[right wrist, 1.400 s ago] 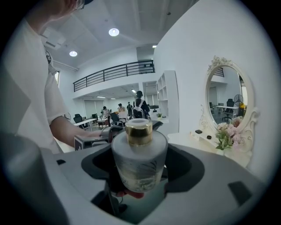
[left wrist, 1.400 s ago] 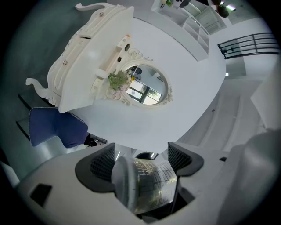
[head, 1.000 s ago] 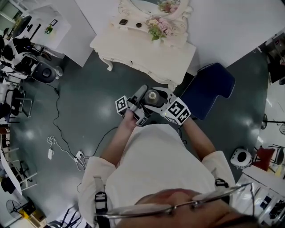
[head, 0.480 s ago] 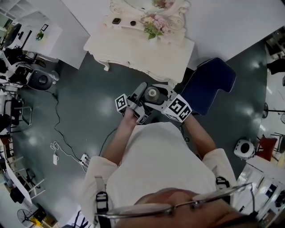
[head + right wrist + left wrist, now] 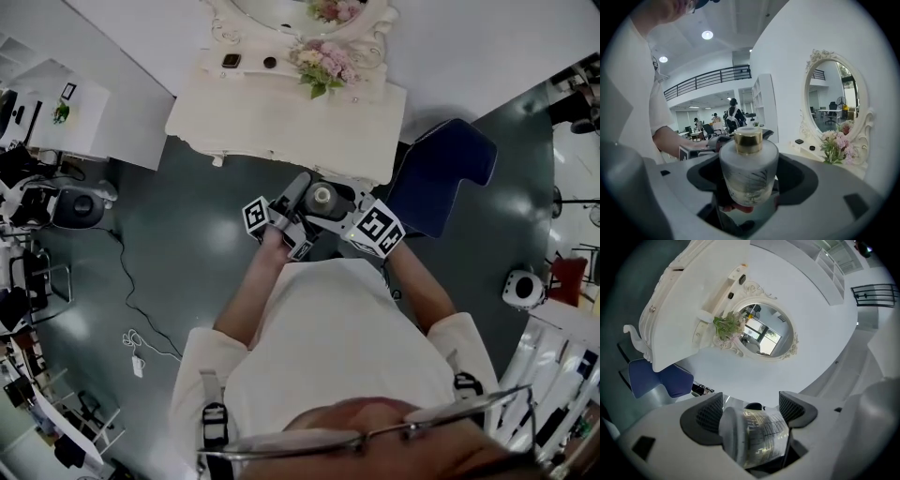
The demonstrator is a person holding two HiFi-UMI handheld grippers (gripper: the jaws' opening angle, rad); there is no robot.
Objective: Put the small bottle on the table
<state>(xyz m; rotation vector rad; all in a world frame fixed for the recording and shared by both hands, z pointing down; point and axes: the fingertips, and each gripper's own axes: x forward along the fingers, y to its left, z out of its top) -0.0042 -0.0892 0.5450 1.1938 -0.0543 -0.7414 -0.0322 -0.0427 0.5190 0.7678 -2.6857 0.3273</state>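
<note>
Fingers [image 5: 799, 178] of the right gripper [image 5: 749, 174] are spread wide and closed on the small bottle [image 5: 749, 180], which is held upright with its gold cap [image 5: 748, 140] uppermost. The same bottle is also clasped between the fingers [image 5: 704, 417] of the left gripper [image 5: 752, 412]. Both grippers are held together before the person's chest, above the dark floor [image 5: 178, 234]. The bottle is seen clear of the white table [image 5: 281, 117], on which flowers [image 5: 322, 64] are set. A blue chair [image 5: 441, 183] is placed beside the table.

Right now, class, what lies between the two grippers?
The small bottle, upright; the head view shows it between the left gripper and the right gripper.
</note>
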